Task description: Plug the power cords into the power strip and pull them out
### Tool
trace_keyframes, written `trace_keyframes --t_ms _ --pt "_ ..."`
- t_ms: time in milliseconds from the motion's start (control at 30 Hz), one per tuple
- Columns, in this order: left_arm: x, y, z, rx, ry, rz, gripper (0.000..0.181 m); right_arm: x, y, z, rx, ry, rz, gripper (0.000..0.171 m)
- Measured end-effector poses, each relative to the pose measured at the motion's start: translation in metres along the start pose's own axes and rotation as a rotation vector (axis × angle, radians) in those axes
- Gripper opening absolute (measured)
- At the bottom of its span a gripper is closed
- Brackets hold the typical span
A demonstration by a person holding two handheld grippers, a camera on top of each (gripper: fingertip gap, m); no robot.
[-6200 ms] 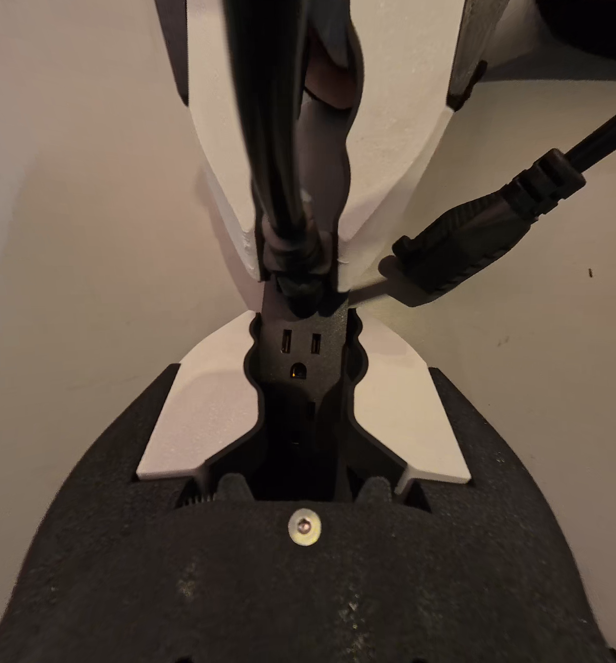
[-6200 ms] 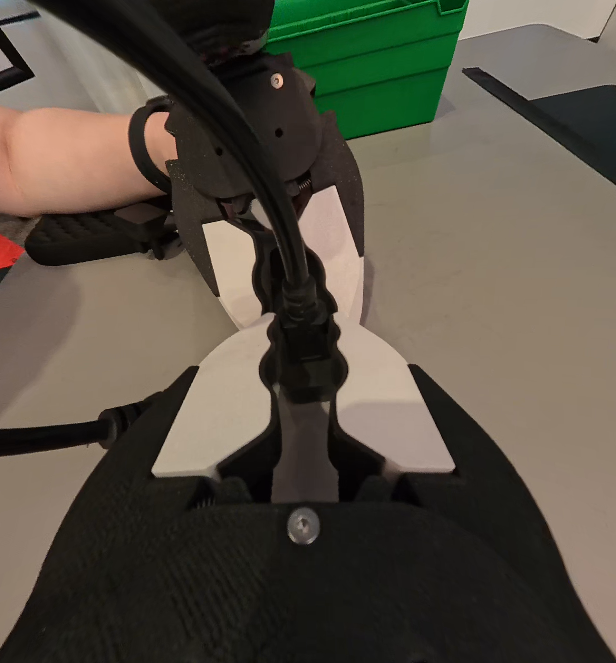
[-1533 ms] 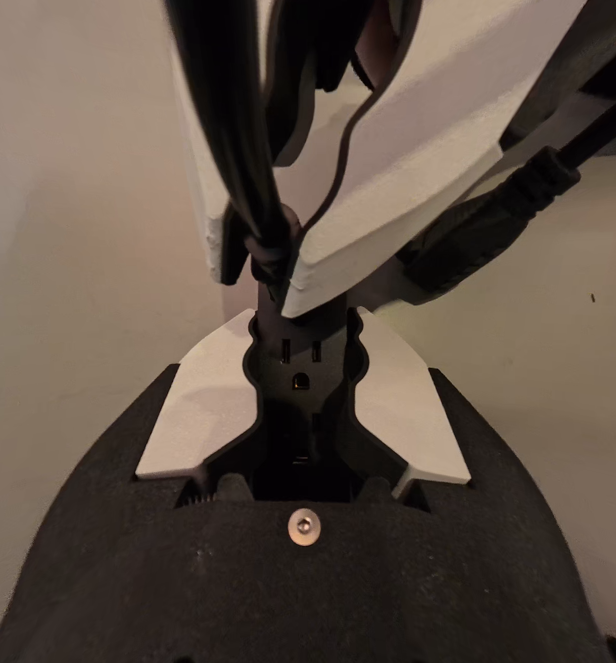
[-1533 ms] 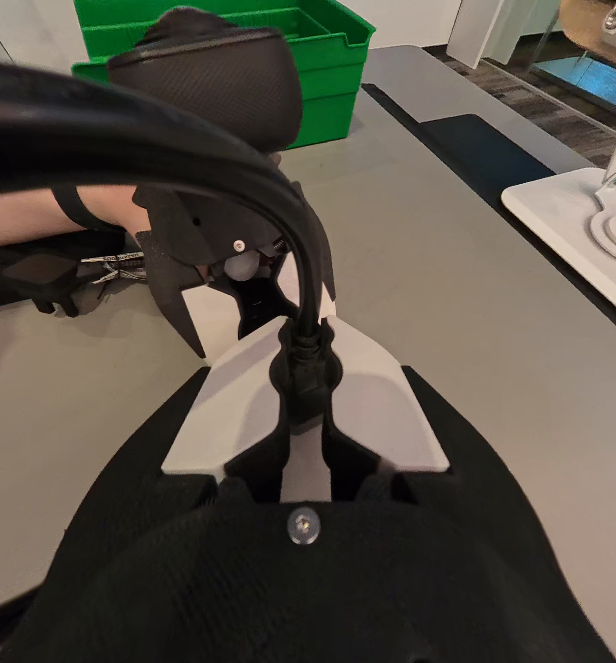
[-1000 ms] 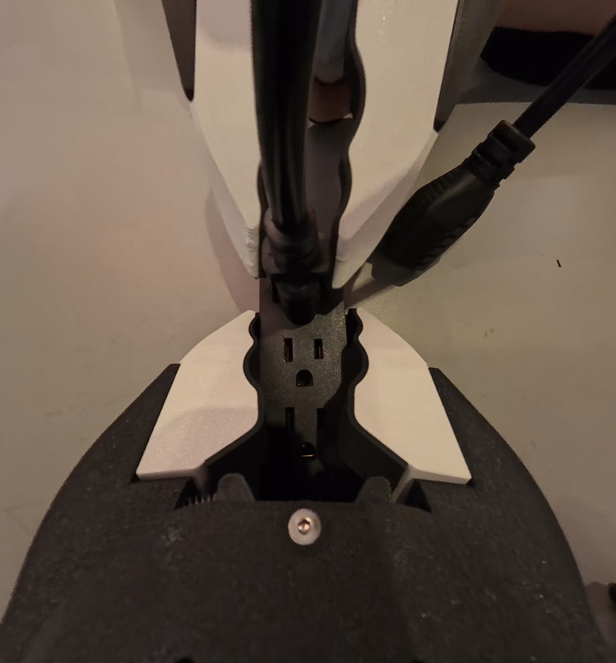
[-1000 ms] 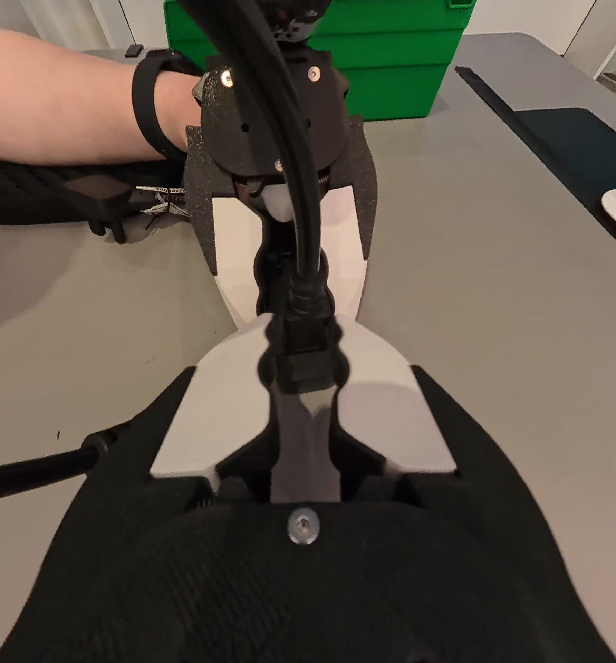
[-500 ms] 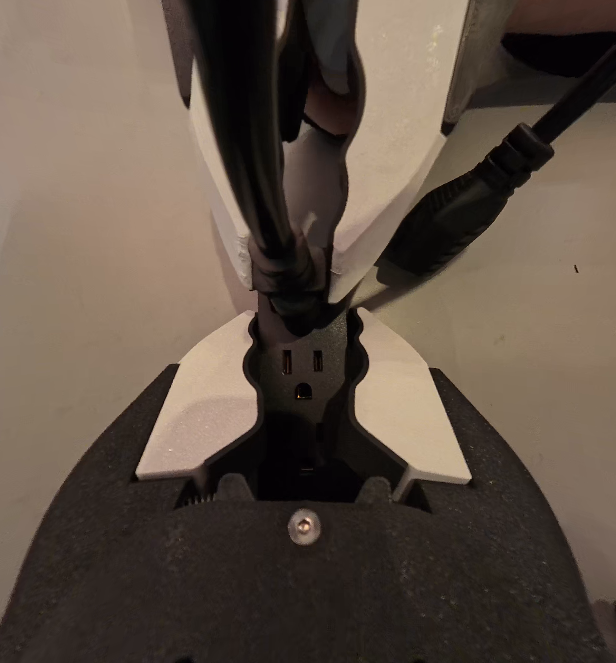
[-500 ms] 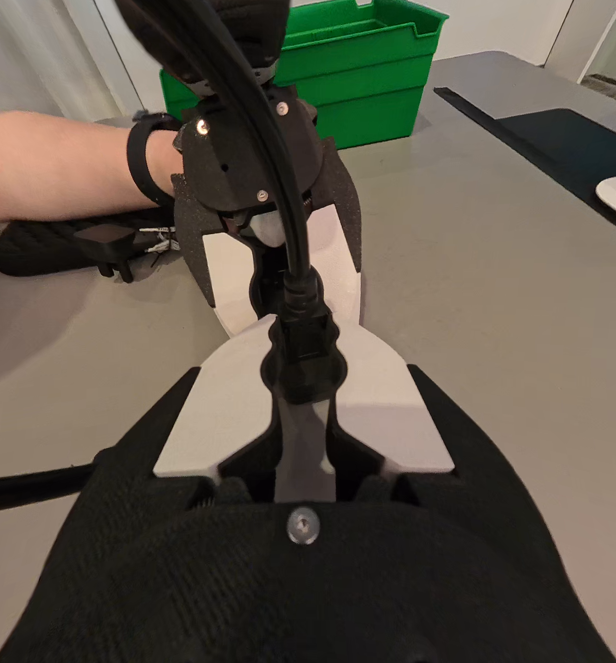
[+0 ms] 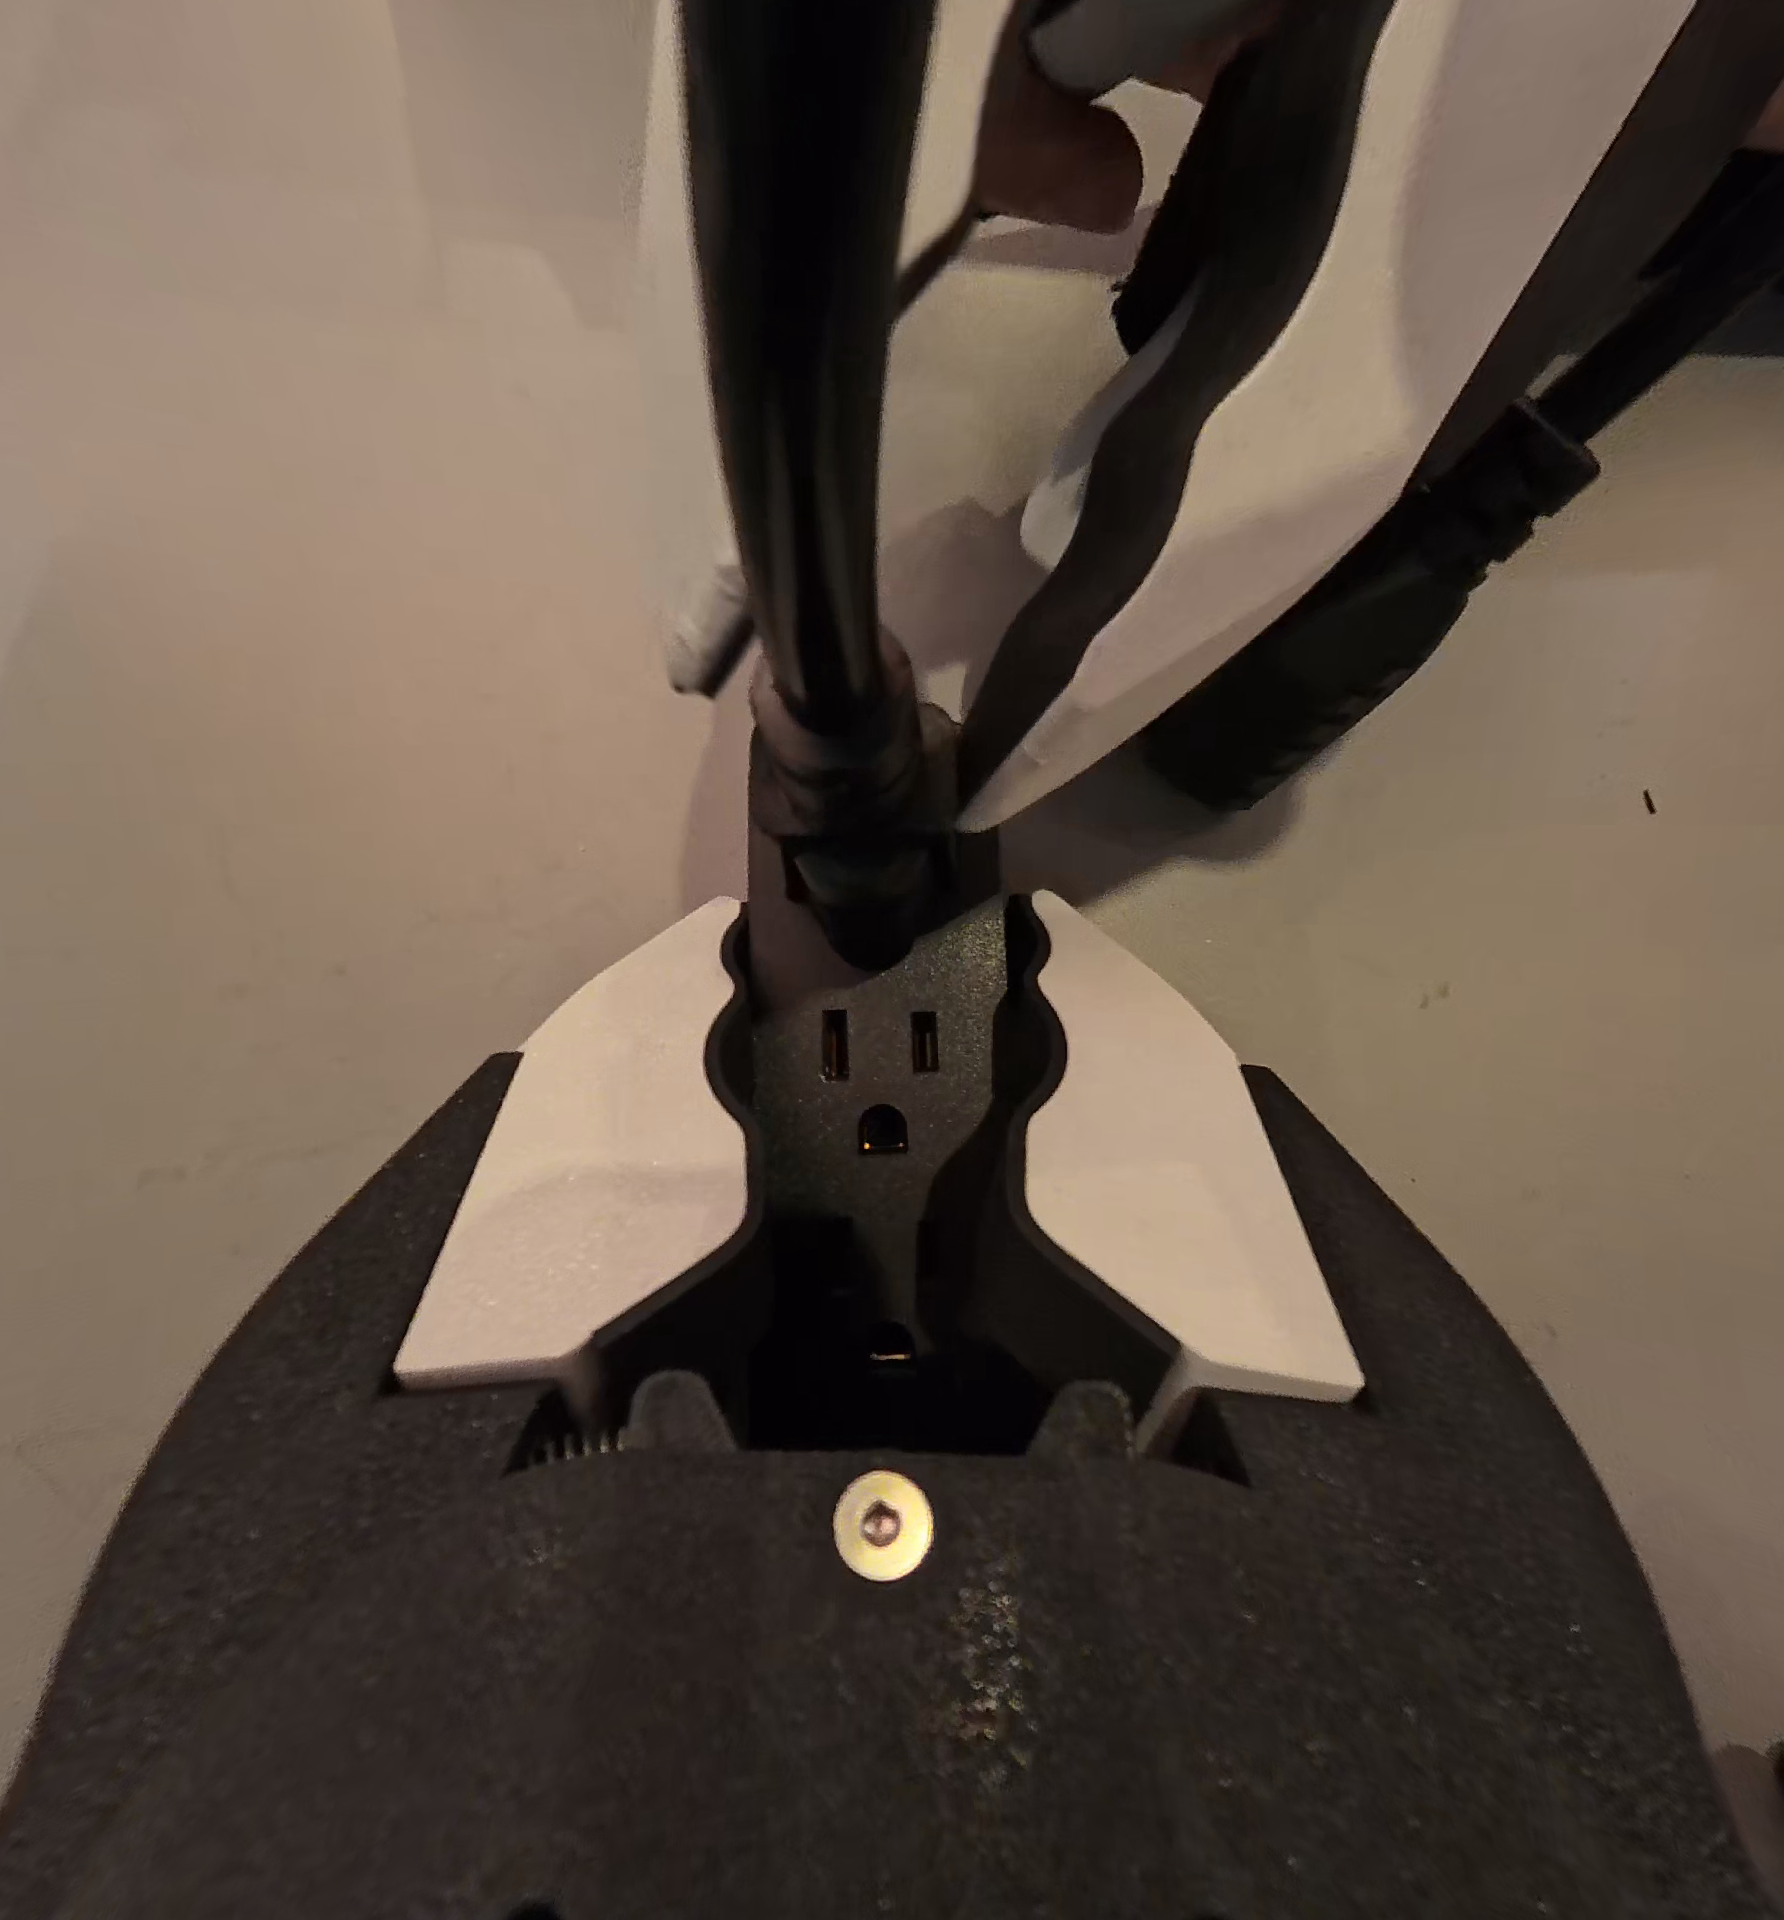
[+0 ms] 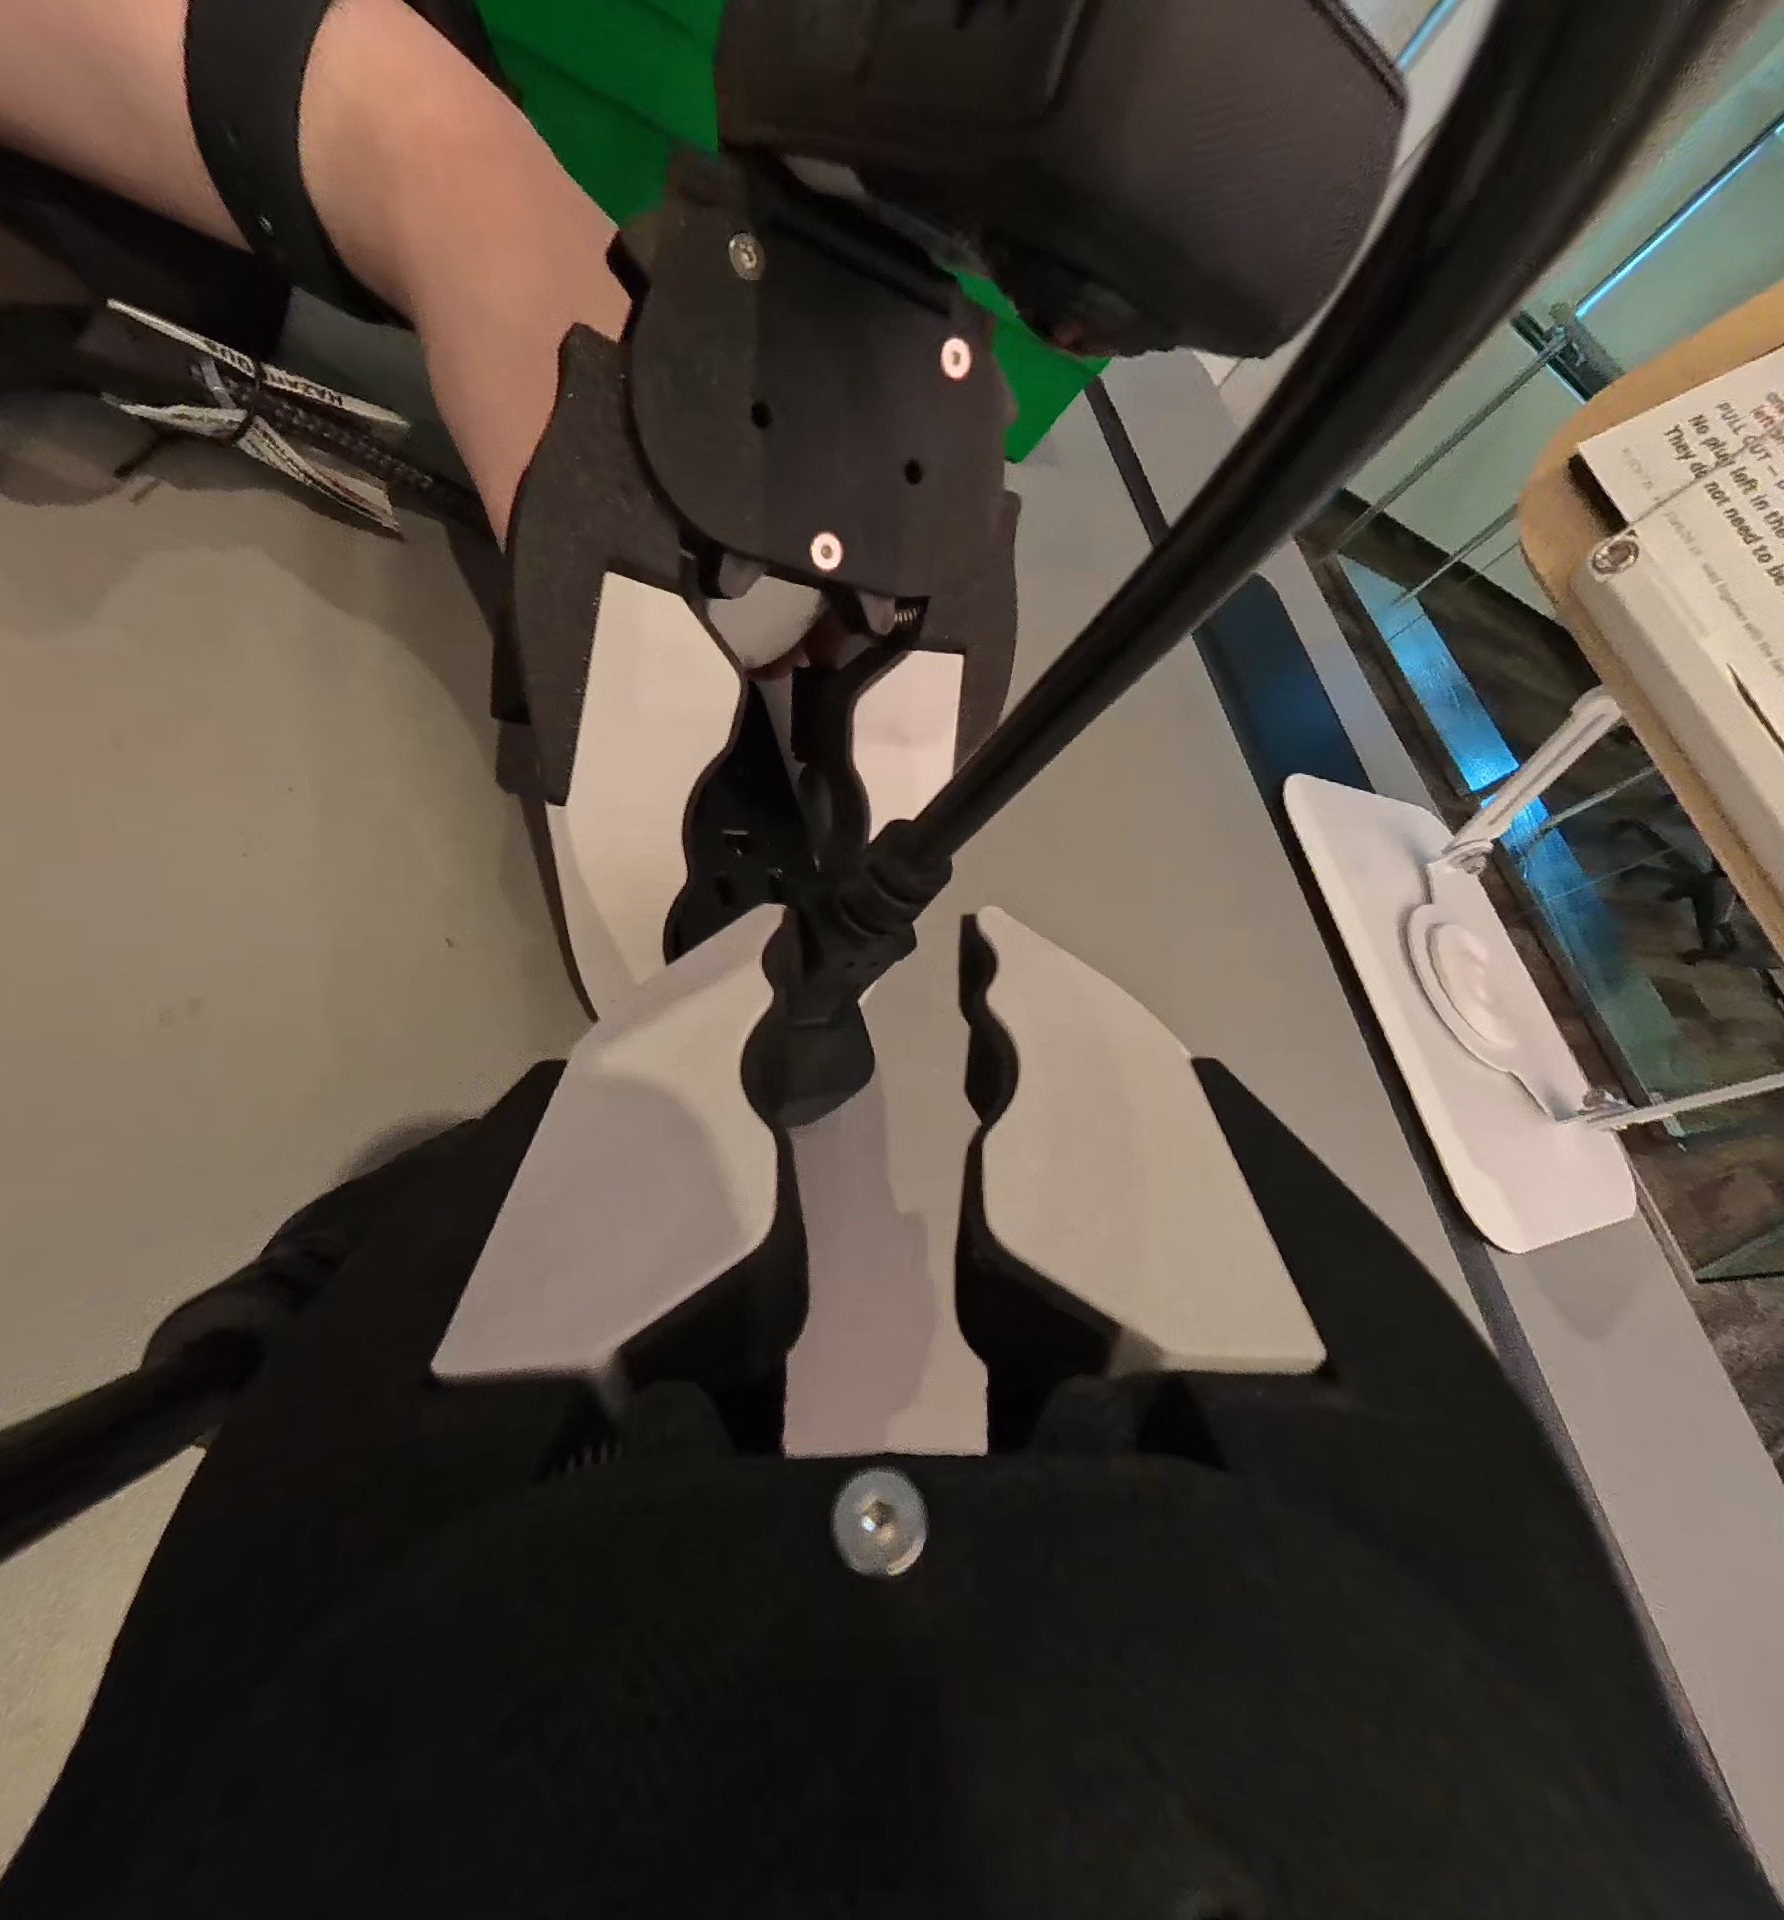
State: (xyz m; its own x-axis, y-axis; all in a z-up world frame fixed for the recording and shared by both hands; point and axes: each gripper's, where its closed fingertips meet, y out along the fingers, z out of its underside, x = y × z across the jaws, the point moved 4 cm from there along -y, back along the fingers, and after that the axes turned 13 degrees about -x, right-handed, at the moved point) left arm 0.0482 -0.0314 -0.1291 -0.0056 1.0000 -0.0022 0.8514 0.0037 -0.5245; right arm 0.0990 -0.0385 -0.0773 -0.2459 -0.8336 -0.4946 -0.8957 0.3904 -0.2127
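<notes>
**Power strip** (image 9: 872,1081): black, rigid, lying flat on the pale worktop (image 9: 244,623). The left tongs (image 9: 877,956) are closed on its two long sides, one bare outlet showing between the fingers. Judged light enough to slide or tip if not pinned; the long sides are the sound place to hold it.

**Plug, seated** (image 9: 846,831): black moulded body in the outlet just beyond the bare one, its thick cord (image 9: 794,364) rising steeply from it. The right tongs (image 10: 872,935) stand parted around it, the left finger touching it, the right finger clear; nothing is clamped. The body looks stiff and ribbed, a fair grip; the cord is springy and likely to lever the plug sideways. Best taken on the moulded body, never the cord, and drawn straight off the strip. Prongs probably hold firmly.

**Second plug** (image 9: 1335,665): black, loose on the worktop, just right of the strip's far end, cord (image 9: 1677,301) trailing away from it.

**Green bin** (image 10: 597,114): beyond the strip, well apart.
</notes>
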Motion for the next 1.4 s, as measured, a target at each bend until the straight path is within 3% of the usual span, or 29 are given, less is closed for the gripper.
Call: trace_keyframes --t_ms 233,367,533,1133,1400 --pt "0.0031 0.0010 -0.0005 -0.003 -0.024 -0.040 0.046 0.0020 0.0007 -0.0034 0.068 -0.242 0.100 0.027" --pt "0.0032 0.0011 -0.0006 -0.004 -0.023 -0.039 0.046 0.0016 0.0007 -0.0028 0.057 -0.231 0.100 0.025" --pt "0.0065 0.0011 -0.0006 -0.004 -0.042 -0.070 0.046 0.0017 0.0025 -0.0049 0.129 -0.400 0.184 0.027" --pt "0.0072 0.0014 -0.0008 0.005 -0.038 -0.079 0.046 0.0014 0.0026 -0.0025 0.089 -0.344 0.205 0.026" --pt "0.0038 0.0014 -0.0007 0.030 -0.005 -0.076 0.046 0.0067 0.0016 -0.0079 0.176 -0.475 0.204 0.026"
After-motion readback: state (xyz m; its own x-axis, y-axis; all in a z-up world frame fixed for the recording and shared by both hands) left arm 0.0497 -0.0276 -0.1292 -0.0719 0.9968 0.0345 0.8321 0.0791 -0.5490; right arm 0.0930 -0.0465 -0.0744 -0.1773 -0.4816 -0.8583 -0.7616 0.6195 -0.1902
